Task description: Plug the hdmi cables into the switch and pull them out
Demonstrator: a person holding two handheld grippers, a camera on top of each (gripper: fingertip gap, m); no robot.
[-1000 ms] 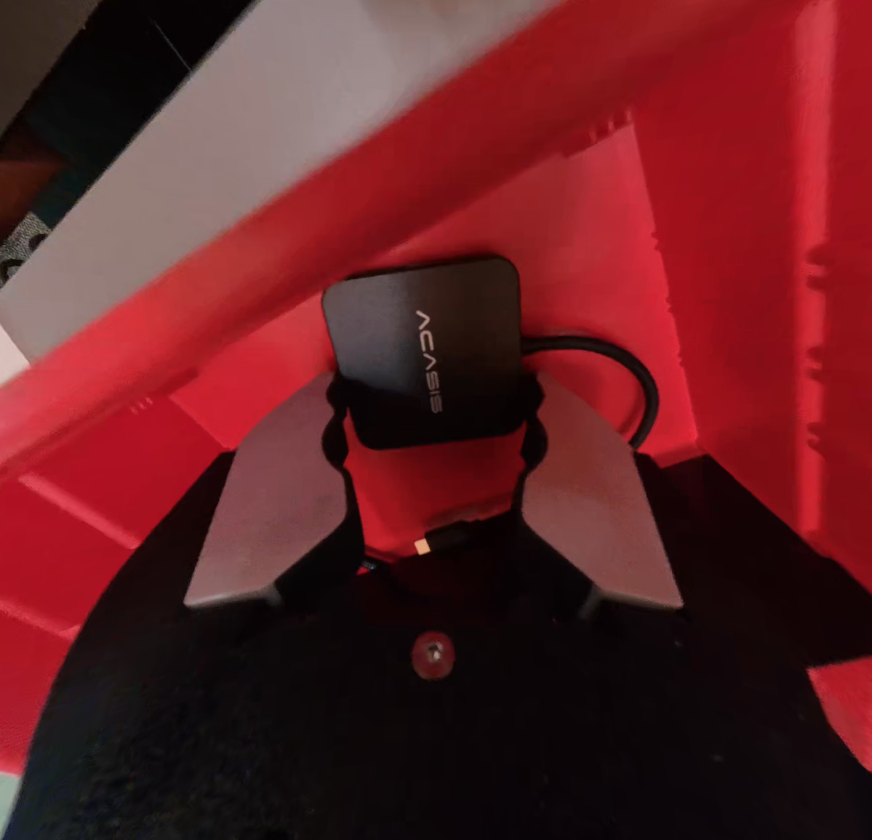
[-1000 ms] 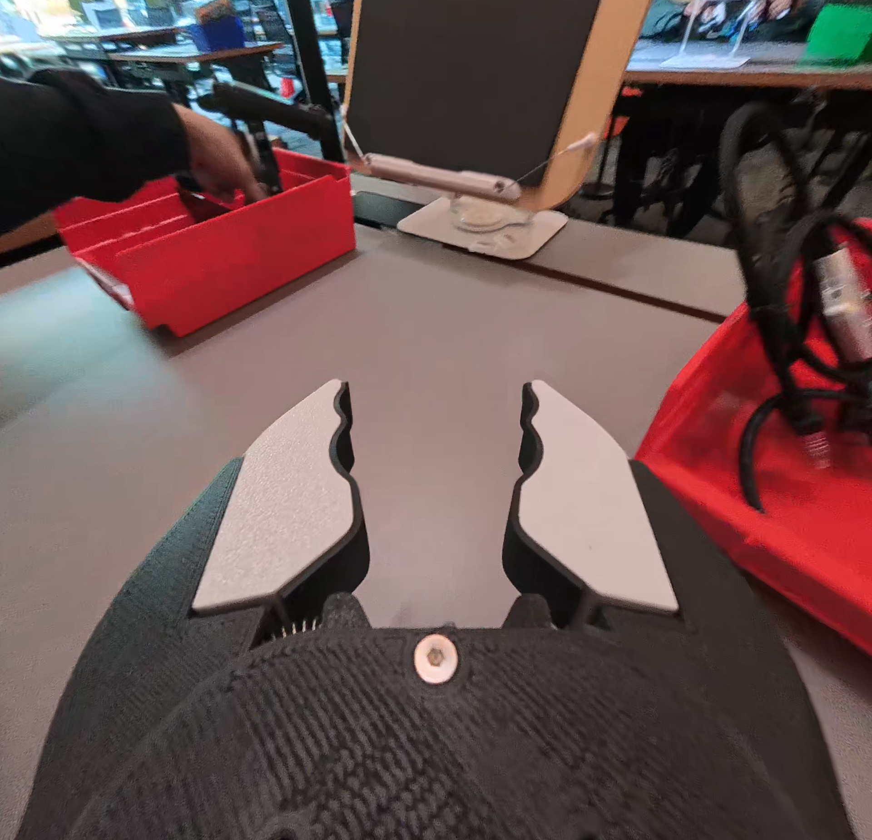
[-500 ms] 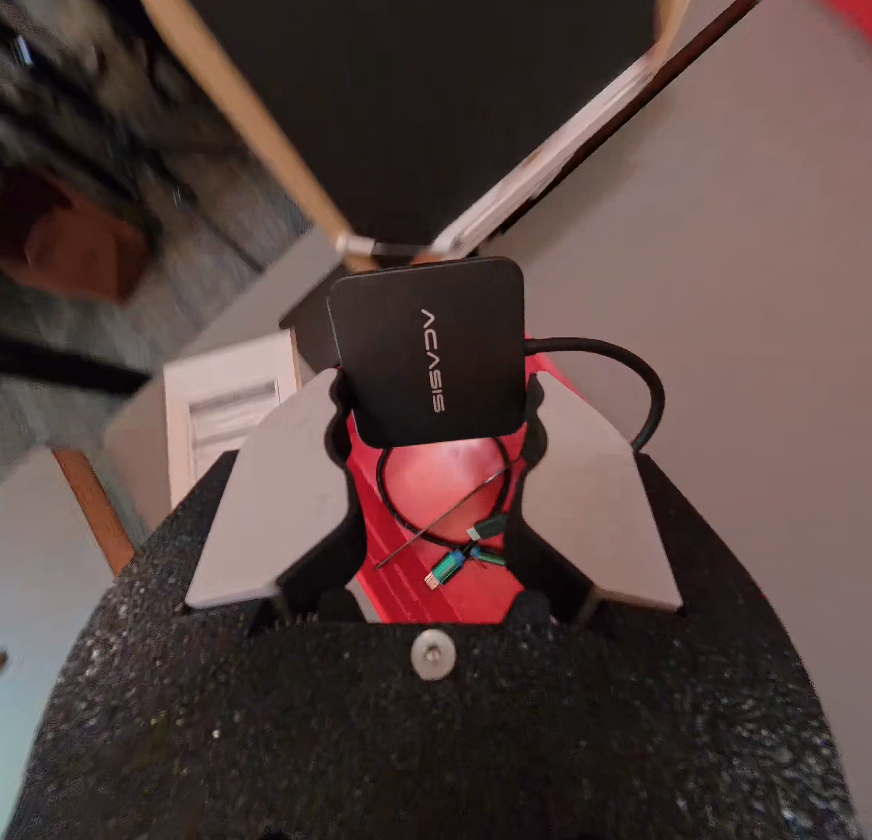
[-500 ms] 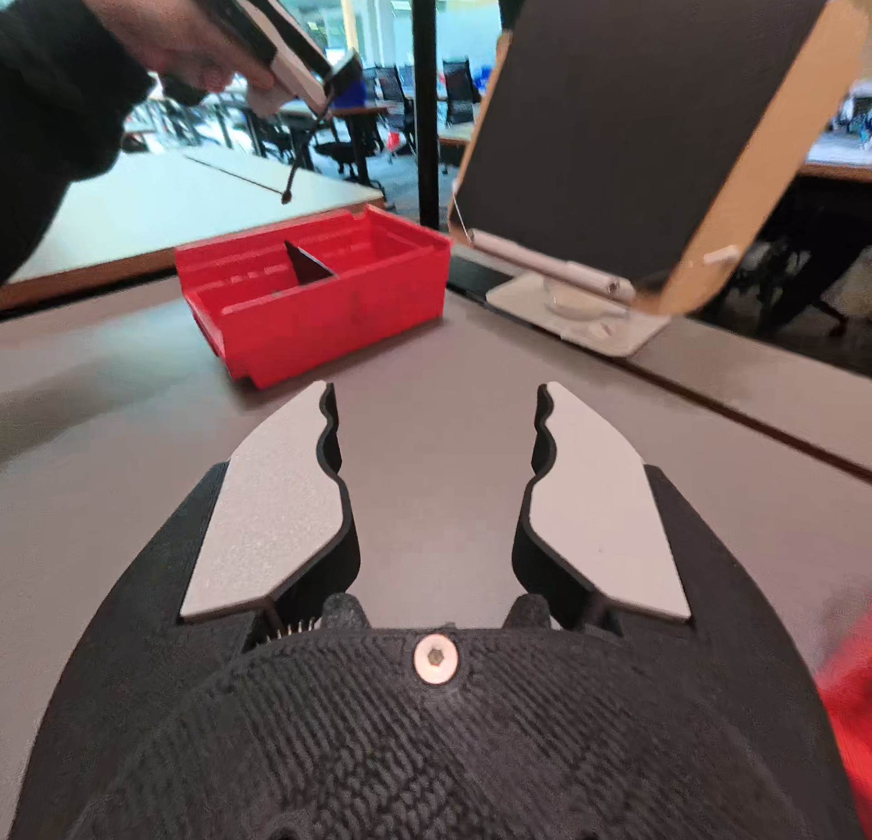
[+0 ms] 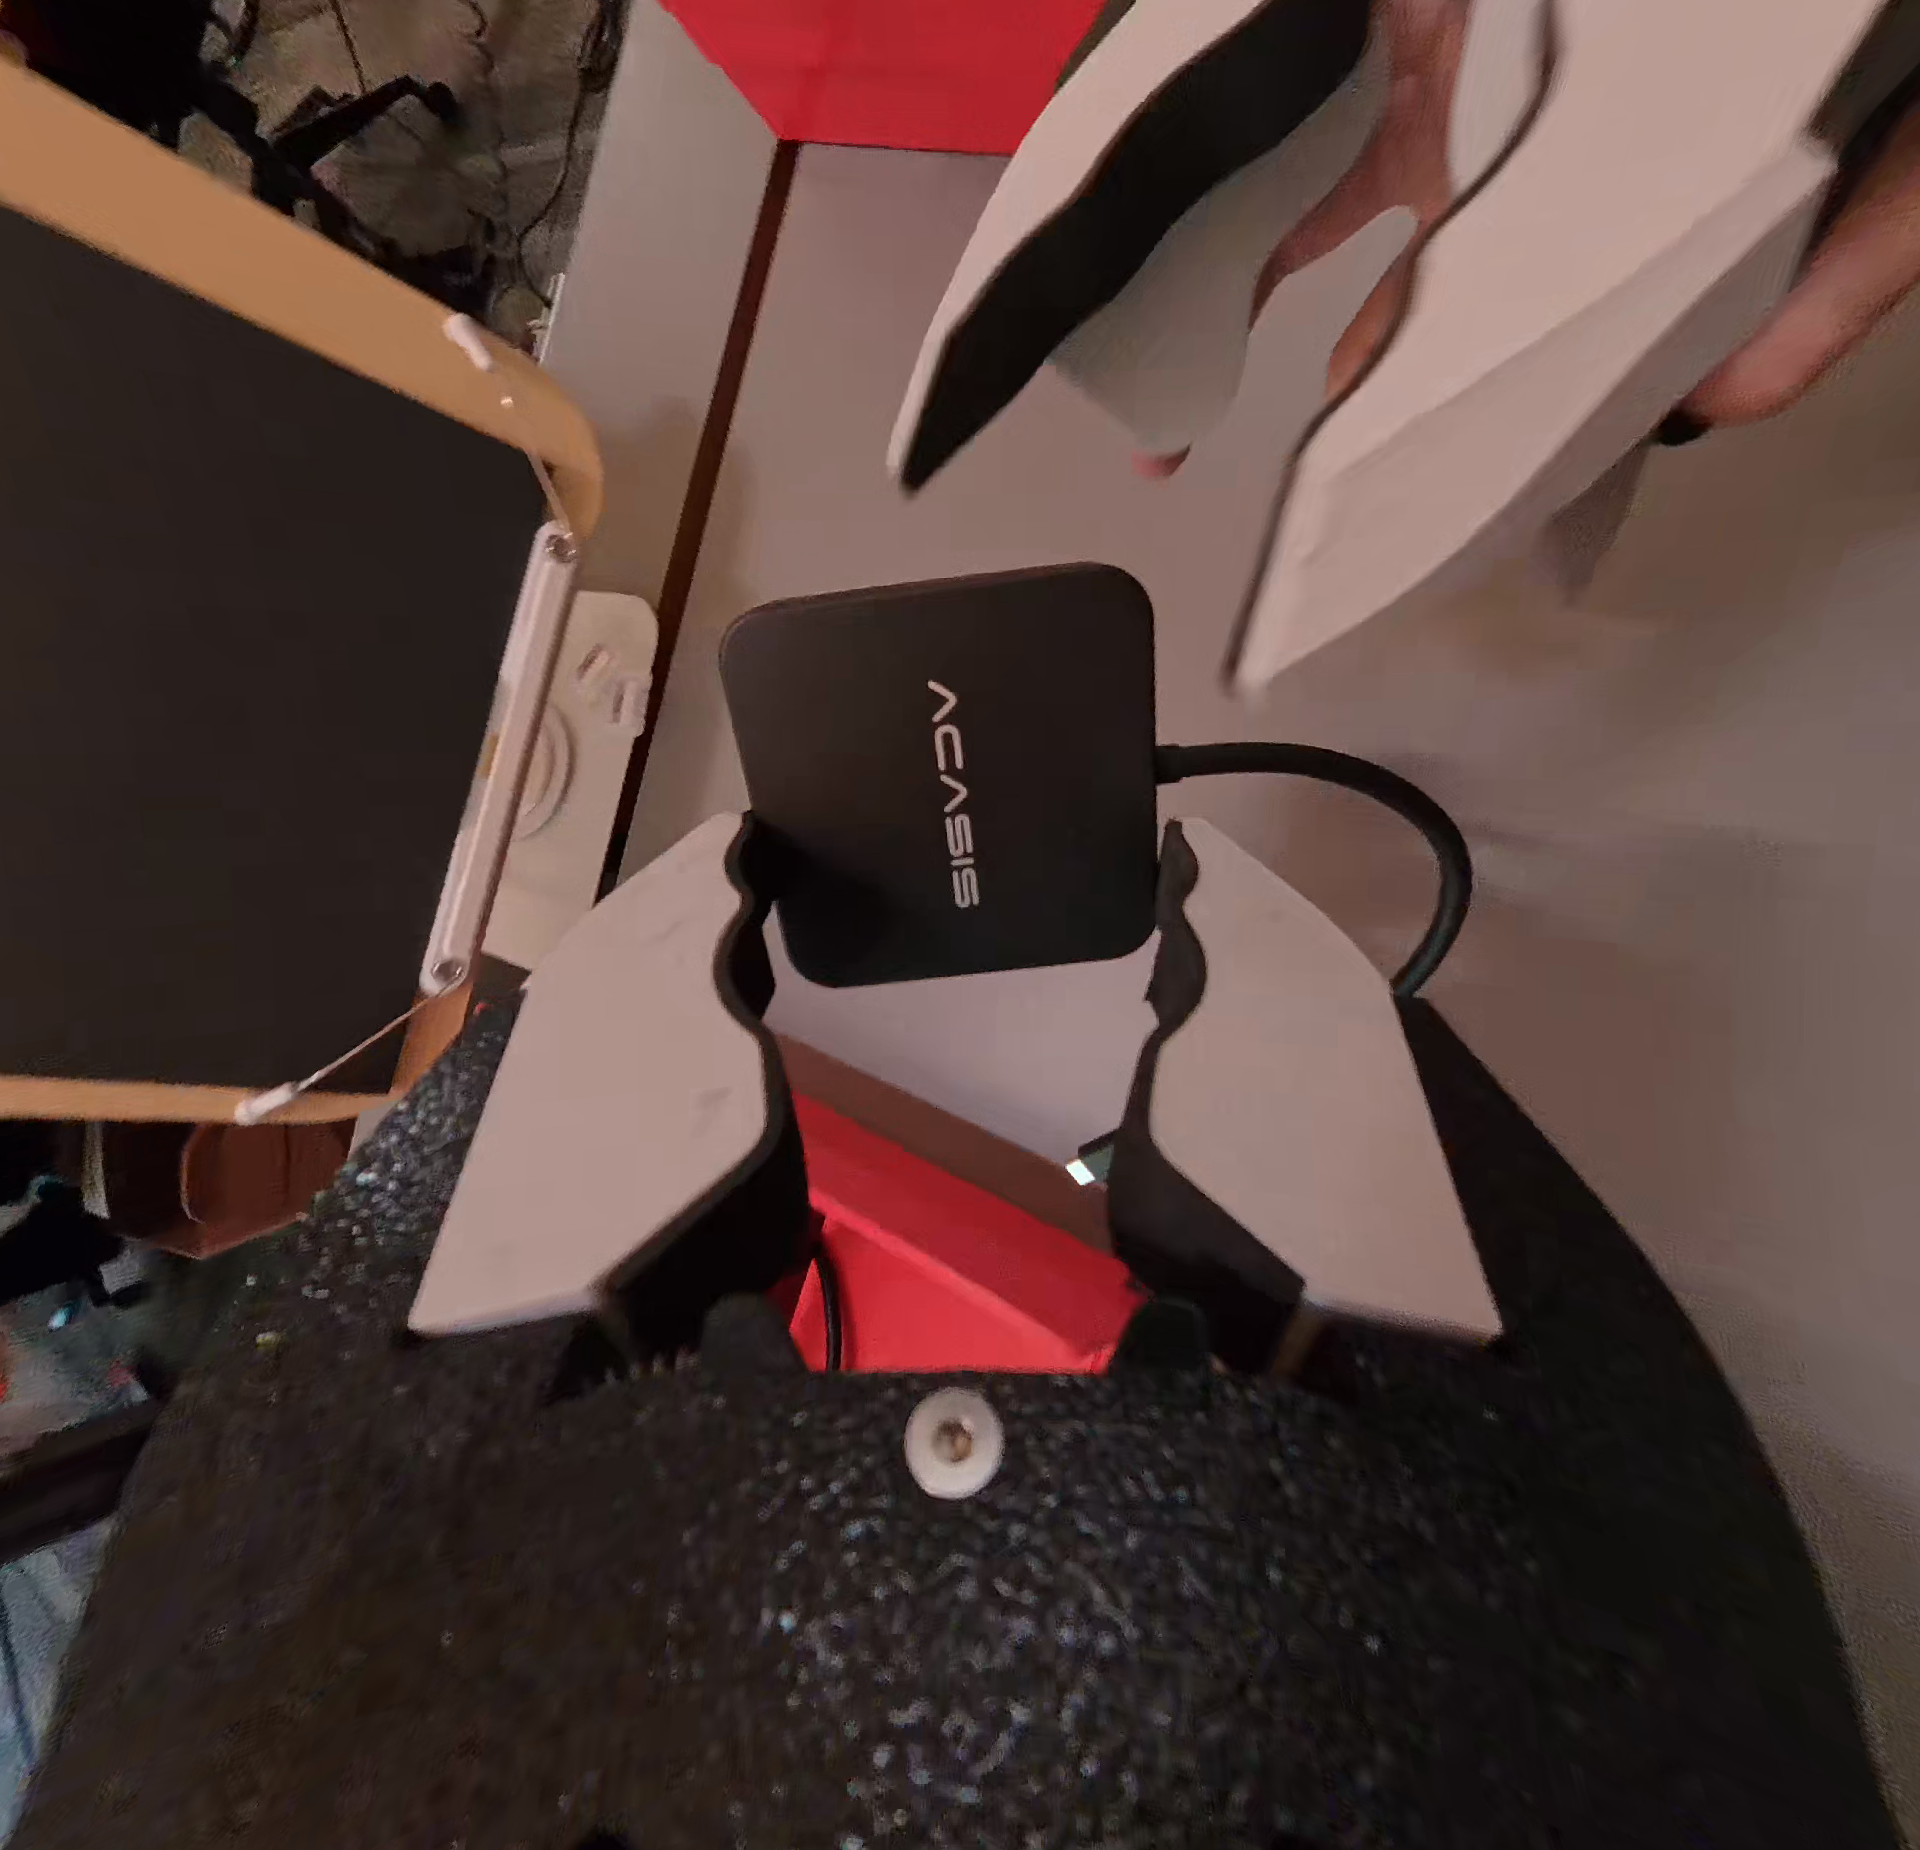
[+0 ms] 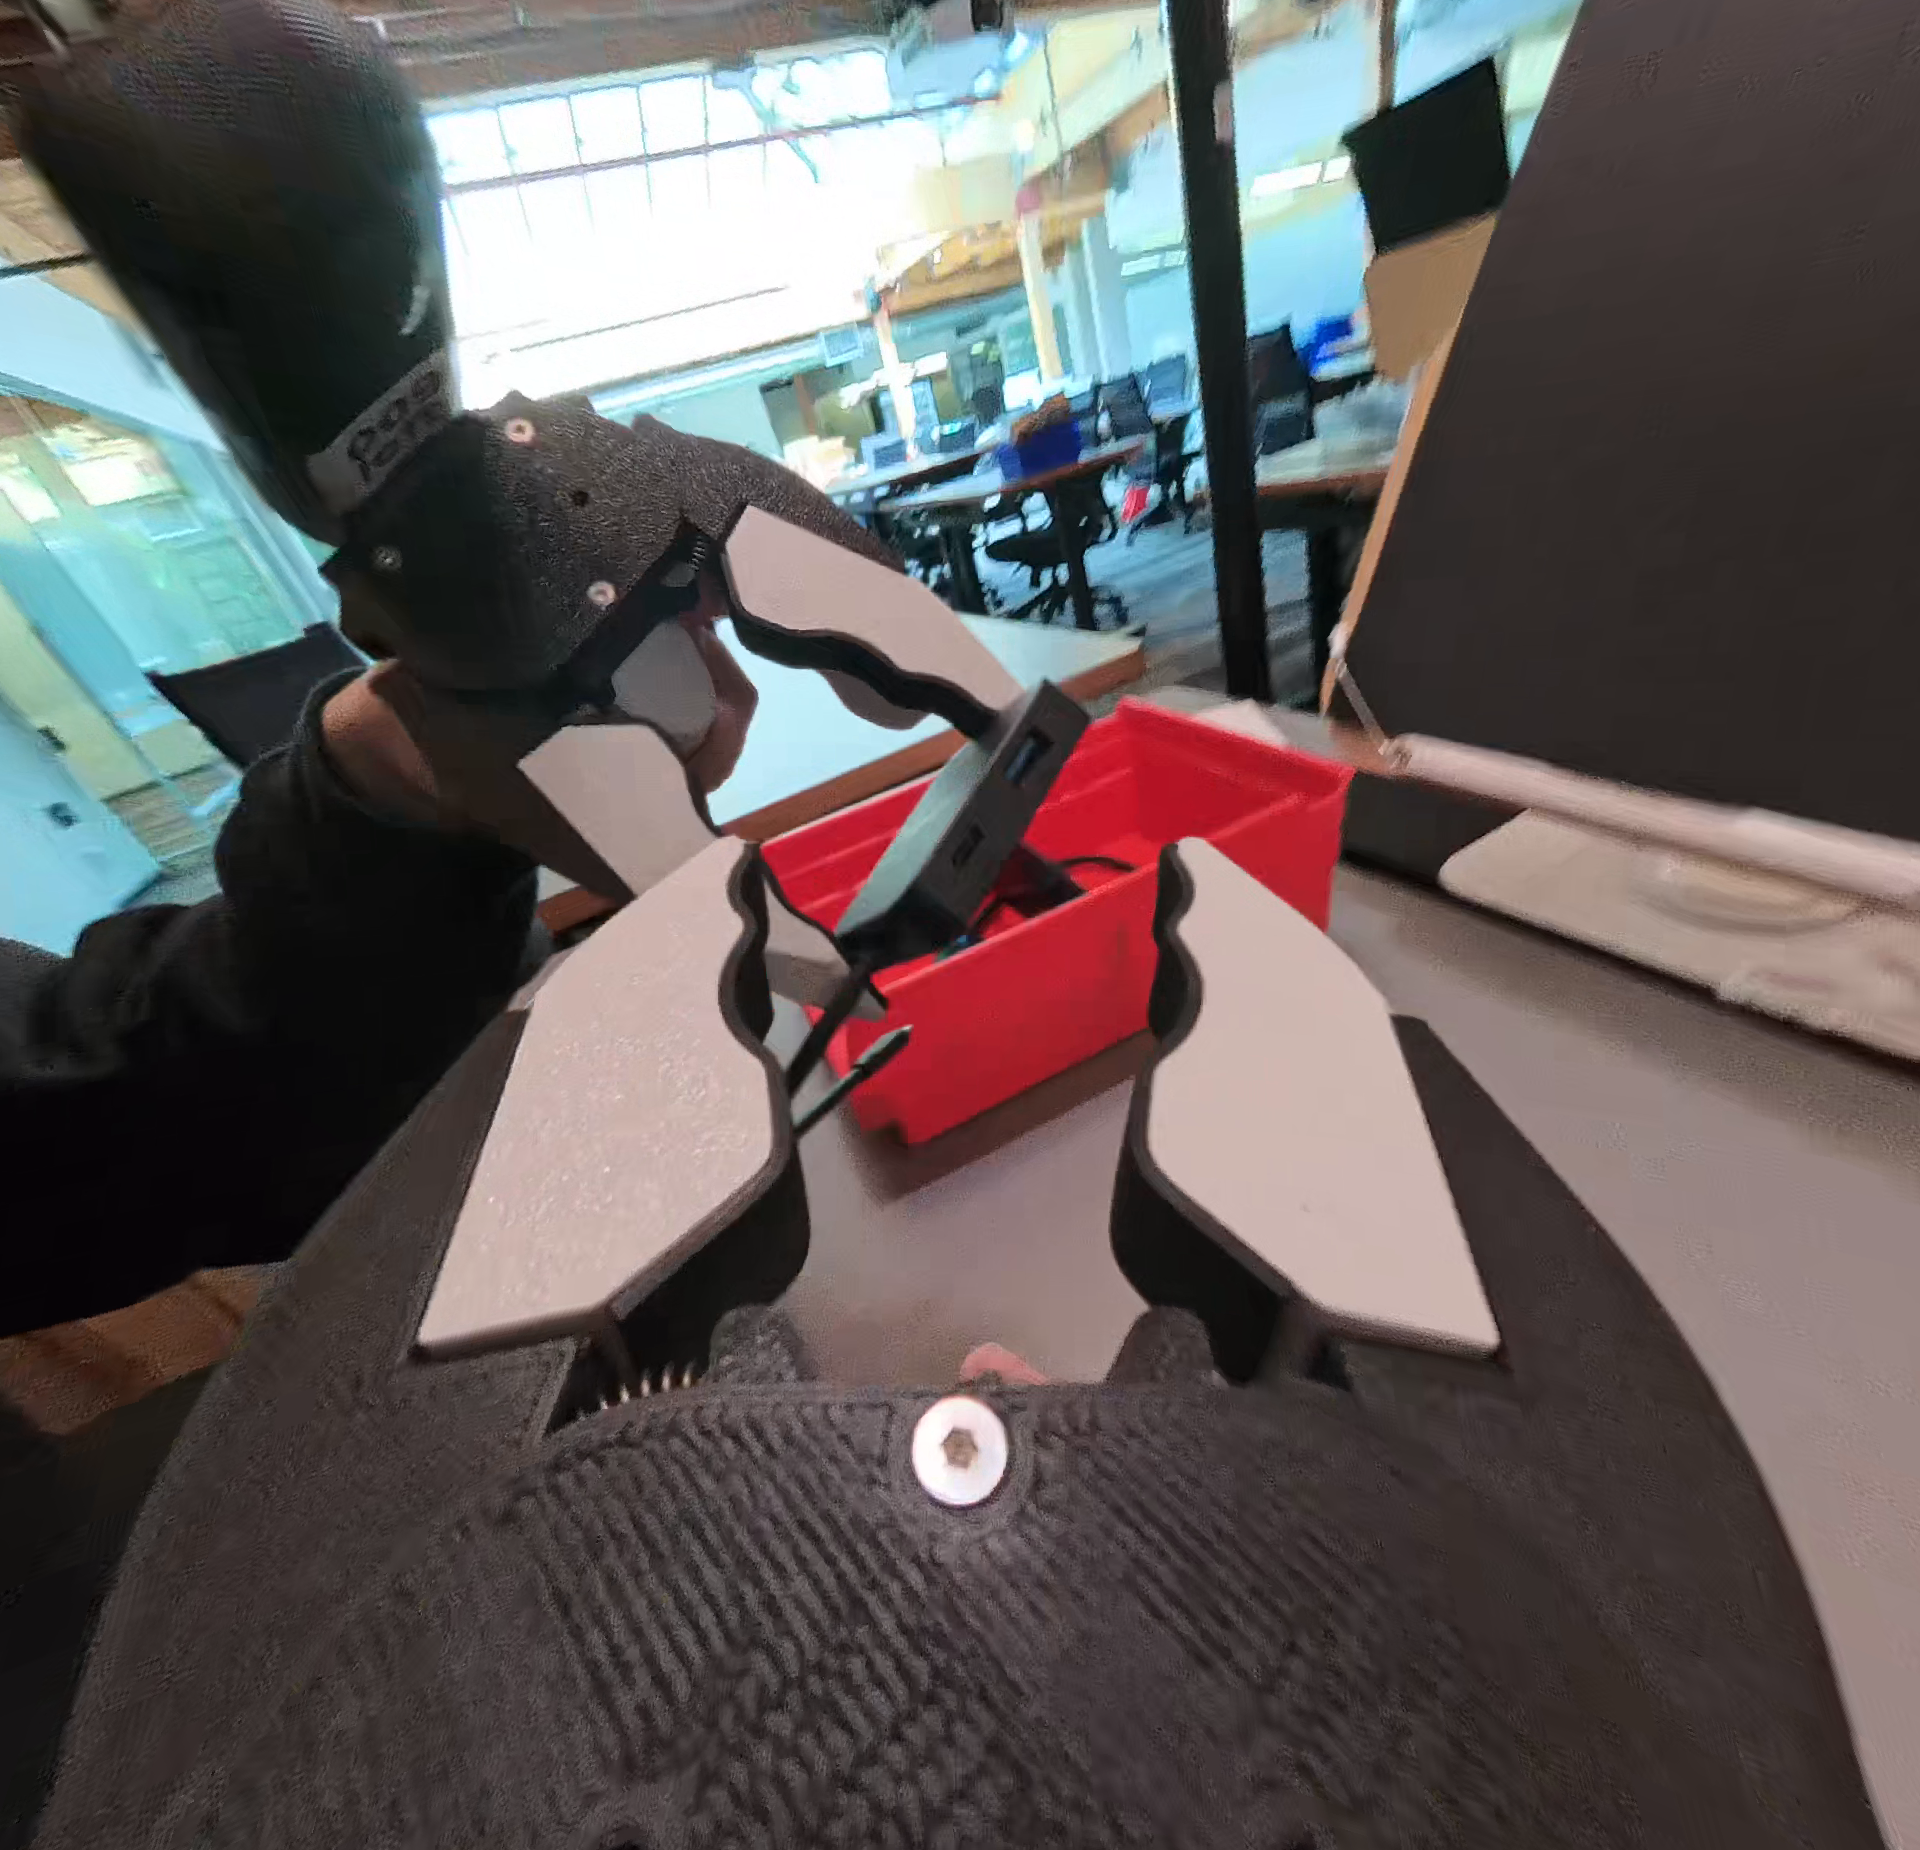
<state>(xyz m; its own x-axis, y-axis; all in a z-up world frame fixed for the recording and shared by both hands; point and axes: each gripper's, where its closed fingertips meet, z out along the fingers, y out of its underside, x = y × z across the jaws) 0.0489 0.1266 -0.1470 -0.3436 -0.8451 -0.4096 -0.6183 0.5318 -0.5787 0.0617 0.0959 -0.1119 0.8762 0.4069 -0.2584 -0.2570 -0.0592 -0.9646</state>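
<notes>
Gripping the switch point(image 5: 940, 777) between its fingertips, left gripper point(image 5: 961, 844) had lifted it out of the red bin point(image 6: 1049, 979) over the bench point(image 5: 1662, 865); right gripper point(image 6: 961, 870) gaped empty; no cable plugged yet.

black switch point(image 5: 940, 777), red bin point(image 6: 1049, 953), grey table point(image 5: 1621, 865), grey-faced jaws

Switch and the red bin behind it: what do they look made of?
The switch looks like matte black plastic: smooth, low-sheen, rounded corners, moulded port openings. The red bin looks like rigid moulded plastic, slightly glossy, with thin uniform walls. Neither is certain from looks.
</notes>
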